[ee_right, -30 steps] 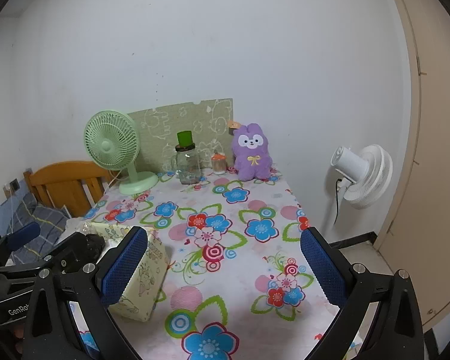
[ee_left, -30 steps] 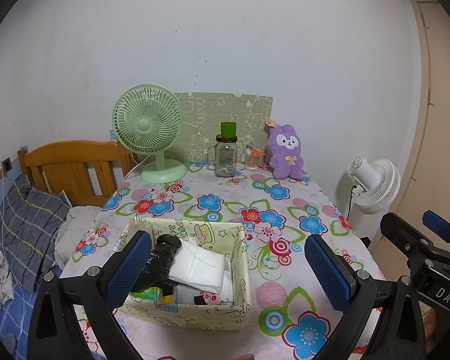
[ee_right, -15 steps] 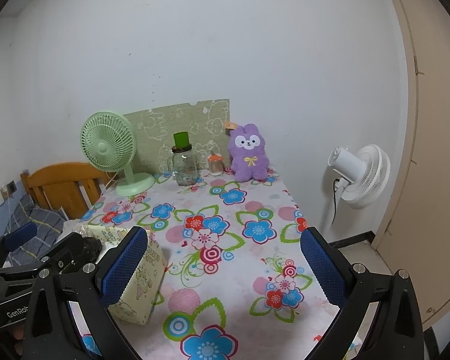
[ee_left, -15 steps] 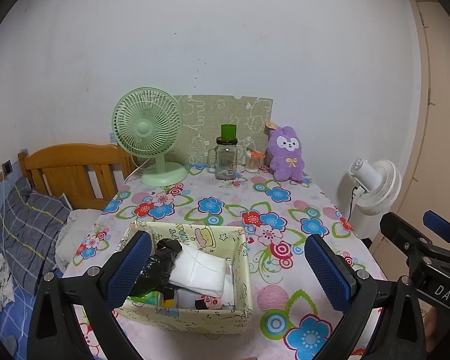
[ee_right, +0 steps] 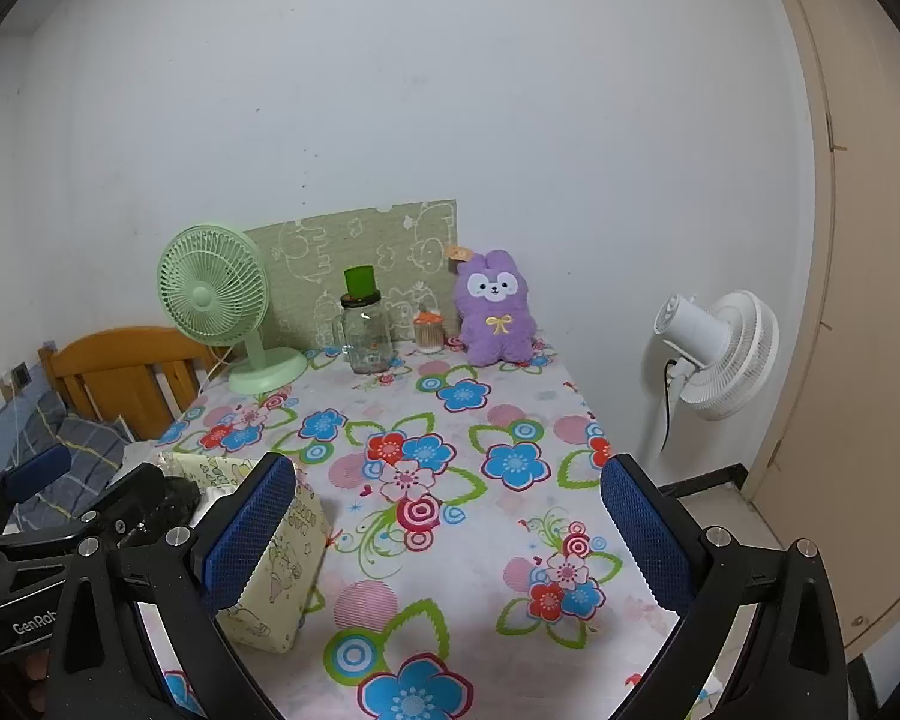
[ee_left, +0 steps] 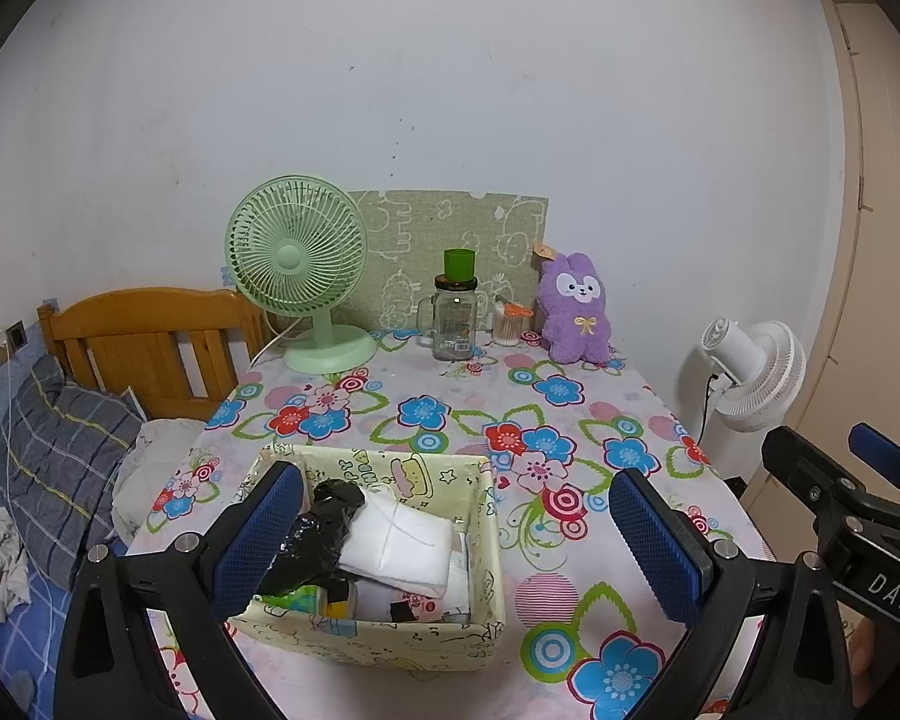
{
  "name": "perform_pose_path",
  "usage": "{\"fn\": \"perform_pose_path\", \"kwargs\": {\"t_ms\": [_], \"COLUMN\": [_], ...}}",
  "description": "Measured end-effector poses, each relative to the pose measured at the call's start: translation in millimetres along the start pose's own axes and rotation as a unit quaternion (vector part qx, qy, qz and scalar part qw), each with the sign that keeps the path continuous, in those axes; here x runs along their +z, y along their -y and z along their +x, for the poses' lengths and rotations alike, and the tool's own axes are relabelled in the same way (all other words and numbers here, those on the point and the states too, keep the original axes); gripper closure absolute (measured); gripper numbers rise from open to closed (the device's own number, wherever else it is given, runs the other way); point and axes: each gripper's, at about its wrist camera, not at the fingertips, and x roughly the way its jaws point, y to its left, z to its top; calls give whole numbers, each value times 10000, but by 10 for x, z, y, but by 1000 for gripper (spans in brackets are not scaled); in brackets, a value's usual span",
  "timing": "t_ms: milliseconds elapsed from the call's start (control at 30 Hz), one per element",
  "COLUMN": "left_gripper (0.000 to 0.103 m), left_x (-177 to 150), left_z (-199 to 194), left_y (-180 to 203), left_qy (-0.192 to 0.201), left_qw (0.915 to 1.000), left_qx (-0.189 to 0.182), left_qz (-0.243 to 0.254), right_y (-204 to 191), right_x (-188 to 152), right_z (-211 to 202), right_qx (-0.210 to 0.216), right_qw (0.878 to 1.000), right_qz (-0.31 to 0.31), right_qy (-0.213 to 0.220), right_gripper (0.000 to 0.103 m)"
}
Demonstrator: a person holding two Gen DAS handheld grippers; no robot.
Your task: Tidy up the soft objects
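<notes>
A pale yellow fabric storage box (ee_left: 366, 639) stands at the near left of the flowered table (ee_left: 450, 414). It holds a folded white cloth (ee_left: 399, 543), a black crumpled item (ee_left: 315, 531) and other small soft things. The box also shows in the right wrist view (ee_right: 282, 576). A purple plush bunny (ee_left: 573, 309) sits upright at the far right against the wall, also in the right wrist view (ee_right: 497, 309). My left gripper (ee_left: 456, 540) is open and empty above the box. My right gripper (ee_right: 450, 537) is open and empty over the table's near middle.
A green desk fan (ee_left: 300, 267), a glass jar with a green cap (ee_left: 455, 318) and a small jar of swabs (ee_left: 510, 327) stand along the back wall. A white floor fan (ee_left: 753, 375) stands right of the table. A wooden bed frame (ee_left: 144, 342) and pillow are left.
Both grippers have drawn back and risen slightly from the table, so the box and back objects look a little farther. Both jaws stay open.
</notes>
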Motion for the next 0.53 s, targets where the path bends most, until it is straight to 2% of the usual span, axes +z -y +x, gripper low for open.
{"fn": "perform_pose_path", "kwargs": {"t_ms": [533], "left_gripper": [0], "left_x": [3], "left_z": [-4], "left_y": [-6], "left_qy": [-9], "left_qw": [10000], "left_qx": [7], "left_qz": [13], "right_y": [20], "right_x": [2], "right_z": [21], "right_qx": [-8], "right_qw": [10000], "right_qz": [40], "right_qy": [-34], "right_gripper": [0]}}
